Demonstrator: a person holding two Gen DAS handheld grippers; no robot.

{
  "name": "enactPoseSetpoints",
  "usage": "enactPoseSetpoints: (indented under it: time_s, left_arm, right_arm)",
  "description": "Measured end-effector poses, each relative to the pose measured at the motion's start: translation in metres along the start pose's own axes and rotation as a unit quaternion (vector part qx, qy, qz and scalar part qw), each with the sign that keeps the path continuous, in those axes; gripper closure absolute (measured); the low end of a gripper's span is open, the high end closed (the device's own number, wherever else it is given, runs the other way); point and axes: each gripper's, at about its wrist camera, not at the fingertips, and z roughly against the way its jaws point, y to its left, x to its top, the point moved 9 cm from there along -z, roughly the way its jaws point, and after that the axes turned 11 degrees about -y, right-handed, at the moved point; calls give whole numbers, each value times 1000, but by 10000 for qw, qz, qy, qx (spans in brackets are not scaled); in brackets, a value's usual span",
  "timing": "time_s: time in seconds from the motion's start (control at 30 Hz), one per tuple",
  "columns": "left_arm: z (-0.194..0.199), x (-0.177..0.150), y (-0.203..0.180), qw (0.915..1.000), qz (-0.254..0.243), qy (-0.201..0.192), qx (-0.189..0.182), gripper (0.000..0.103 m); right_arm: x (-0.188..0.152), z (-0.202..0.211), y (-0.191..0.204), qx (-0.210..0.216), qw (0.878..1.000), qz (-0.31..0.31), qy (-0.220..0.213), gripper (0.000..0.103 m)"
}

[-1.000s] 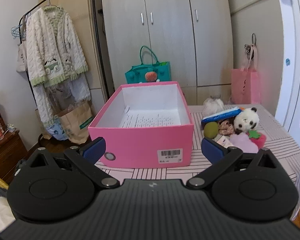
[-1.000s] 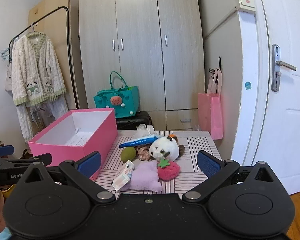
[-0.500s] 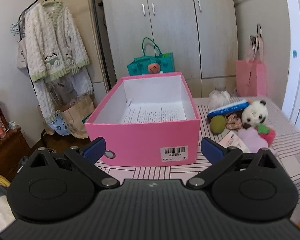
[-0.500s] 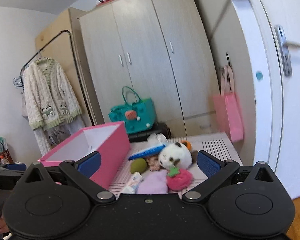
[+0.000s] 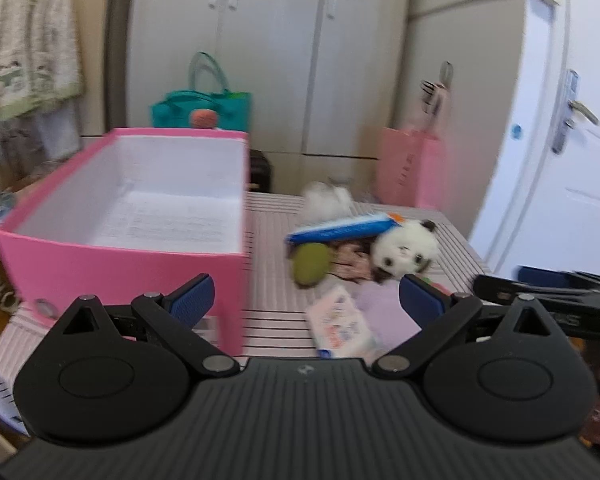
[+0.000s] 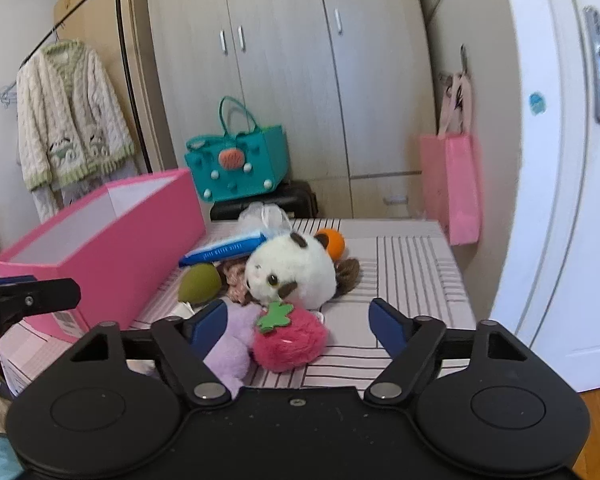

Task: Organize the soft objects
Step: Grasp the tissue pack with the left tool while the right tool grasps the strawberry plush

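An open pink box (image 5: pixel 132 264) (image 6: pixel 112 256) stands on the left of the striped table (image 6: pixel 412 264). Right of it lies a pile of soft things: a panda plush (image 6: pixel 292 272) (image 5: pixel 404 246), a red strawberry plush (image 6: pixel 290 340), a purple plush (image 6: pixel 232 344), an olive ball (image 6: pixel 199 282) (image 5: pixel 310 266), an orange ball (image 6: pixel 331 242), a blue tube (image 6: pixel 228 249) (image 5: pixel 340 229) and a small packet (image 5: pixel 340 326). My right gripper (image 6: pixel 298 326) is open, low over the strawberry plush. My left gripper (image 5: pixel 306 300) is open and empty by the box's near right corner.
A teal bag (image 6: pixel 240 164) and a black case sit behind the table by the wardrobe (image 6: pixel 284 60). A pink bag (image 6: pixel 452 188) hangs at the right near the white door (image 6: pixel 572 160). A cardigan (image 6: pixel 68 120) hangs on a rack at left.
My right gripper has moved forward and down, close over the pile of plush toys. My left gripper has swung right, from facing the box to facing its right corner and the pile.
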Motion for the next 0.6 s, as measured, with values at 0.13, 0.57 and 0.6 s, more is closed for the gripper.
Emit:
enactPoseSetpoints:
  time_s: [0.13, 0.57, 0.6]
  left_arm:
    - [-15, -10, -13, 9996, -272, 125, 0, 13]
    - [-54, -49, -7, 9916, 670, 1105, -100, 36]
    - [-57, -50, -8, 9894, 832, 1175, -205, 36]
  right_arm:
    - [-11, -21, -3, 244, 9993, -149, 230, 29]
    - [-31, -61, -12, 468, 9939, -645, 756, 37]
    - [-32, -63, -12, 477, 9934, -684, 793, 38]
